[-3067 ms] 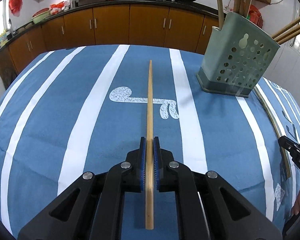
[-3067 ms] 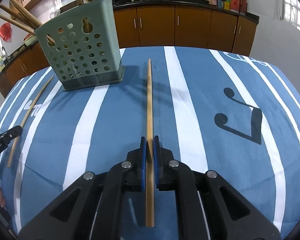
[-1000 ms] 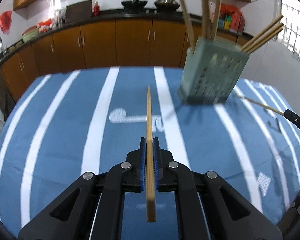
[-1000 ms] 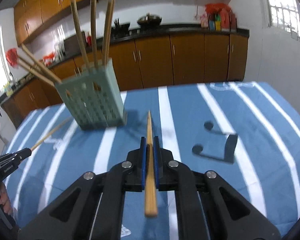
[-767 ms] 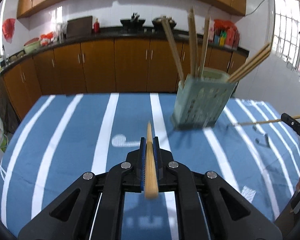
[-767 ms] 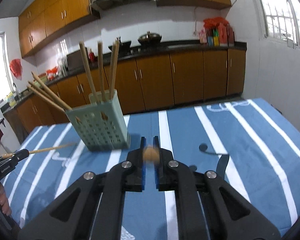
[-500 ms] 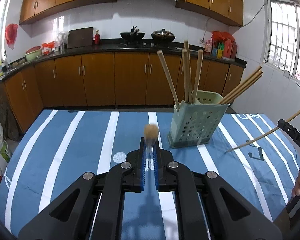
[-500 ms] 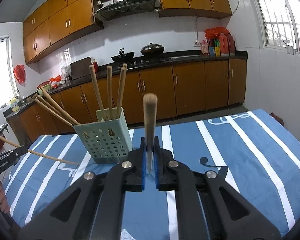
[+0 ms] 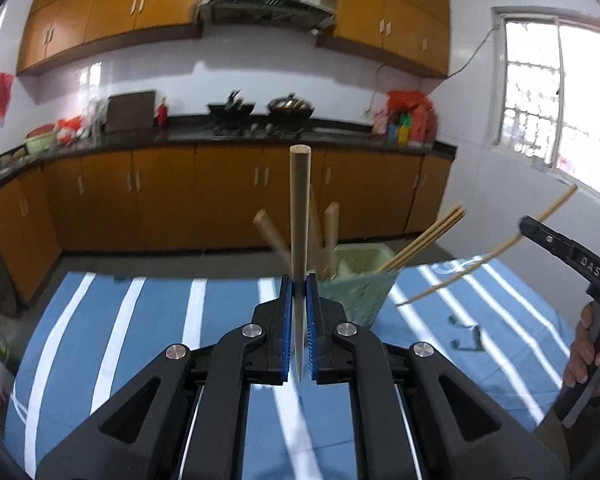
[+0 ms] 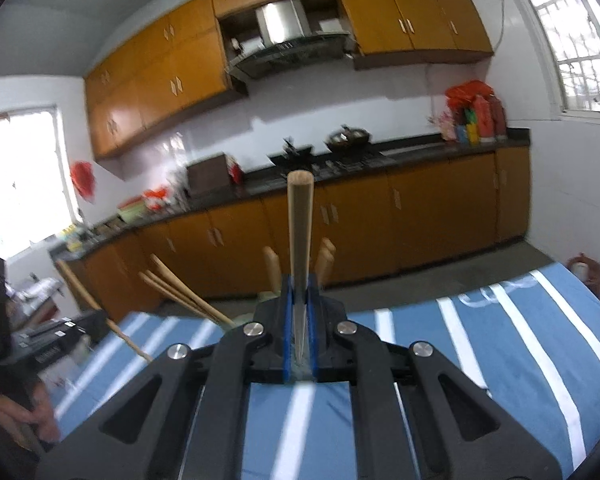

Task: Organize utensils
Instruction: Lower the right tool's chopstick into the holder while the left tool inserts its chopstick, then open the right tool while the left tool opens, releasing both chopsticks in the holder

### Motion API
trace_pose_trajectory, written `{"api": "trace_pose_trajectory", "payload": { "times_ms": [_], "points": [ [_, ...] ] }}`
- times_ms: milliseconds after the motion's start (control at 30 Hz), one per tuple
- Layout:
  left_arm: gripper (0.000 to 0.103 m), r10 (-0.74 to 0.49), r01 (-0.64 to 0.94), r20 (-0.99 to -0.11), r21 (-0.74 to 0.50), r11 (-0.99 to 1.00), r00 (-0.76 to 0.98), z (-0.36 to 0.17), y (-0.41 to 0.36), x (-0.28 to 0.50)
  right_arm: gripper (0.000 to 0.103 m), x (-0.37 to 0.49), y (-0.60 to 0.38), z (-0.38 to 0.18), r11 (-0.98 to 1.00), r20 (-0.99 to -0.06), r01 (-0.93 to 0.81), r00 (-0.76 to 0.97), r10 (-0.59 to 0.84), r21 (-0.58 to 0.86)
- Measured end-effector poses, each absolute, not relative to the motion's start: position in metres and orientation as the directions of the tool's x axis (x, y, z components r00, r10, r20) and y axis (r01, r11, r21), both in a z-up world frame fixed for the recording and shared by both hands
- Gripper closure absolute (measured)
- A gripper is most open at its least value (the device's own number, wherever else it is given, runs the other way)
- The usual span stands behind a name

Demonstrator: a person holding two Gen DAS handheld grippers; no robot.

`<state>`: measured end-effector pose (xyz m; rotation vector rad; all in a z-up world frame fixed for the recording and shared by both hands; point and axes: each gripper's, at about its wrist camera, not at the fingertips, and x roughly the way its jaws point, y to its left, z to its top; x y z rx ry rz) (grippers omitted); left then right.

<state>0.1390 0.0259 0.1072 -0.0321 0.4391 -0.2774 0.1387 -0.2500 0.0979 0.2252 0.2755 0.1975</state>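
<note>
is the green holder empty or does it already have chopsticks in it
Not empty. The green holder stands on the striped tablecloth with several wooden chopsticks sticking out of its top, some upright, others leaning toward the window side.

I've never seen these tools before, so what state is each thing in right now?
Left gripper: shut on a chopstick, held off the table.
Right gripper: shut on a chopstick, also in the air.
Holder: upright on the table, chopsticks standing inside.
</note>
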Motion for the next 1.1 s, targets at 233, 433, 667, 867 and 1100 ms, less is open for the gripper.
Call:
{"api": "trace_pose_trajectory", "payload": {
  "times_ms": [233, 433, 667, 867, 1100],
  "points": [
    [0.096, -0.306, 0.291, -0.311, -0.096, 0.952, 0.900, 0.143, 0.005, 0.143, 0.095, 0.137, -0.237, 0.137, 0.947, -0.150, -0.218, 0.955, 0.257, 0.235],
    [0.096, -0.292, 0.262, -0.209, -0.160, 0.952, 0.933, 0.166, -0.001, 0.162, 0.095, 0.155, -0.224, 0.154, 0.962, -0.142, -0.201, 0.963, 0.228, 0.185],
    [0.096, -0.246, 0.208, -0.221, -0.181, 0.961, 0.944, 0.153, -0.008, 0.196, 0.095, 0.208, -0.217, 0.143, 0.967, -0.286, -0.167, 0.933, 0.219, 0.195],
    [0.096, -0.239, 0.203, -0.270, -0.154, 0.967, 0.933, 0.133, -0.018, 0.209, 0.095, 0.235, -0.207, 0.129, 0.974, -0.352, -0.150, 0.914, 0.201, 0.167],
    [0.096, -0.248, 0.206, -0.310, -0.164, 0.965, 0.918, 0.120, -0.023, 0.217, 0.095, 0.245, -0.202, 0.119, 0.975, -0.376, -0.147, 0.905, 0.201, 0.167]
  ]
}}
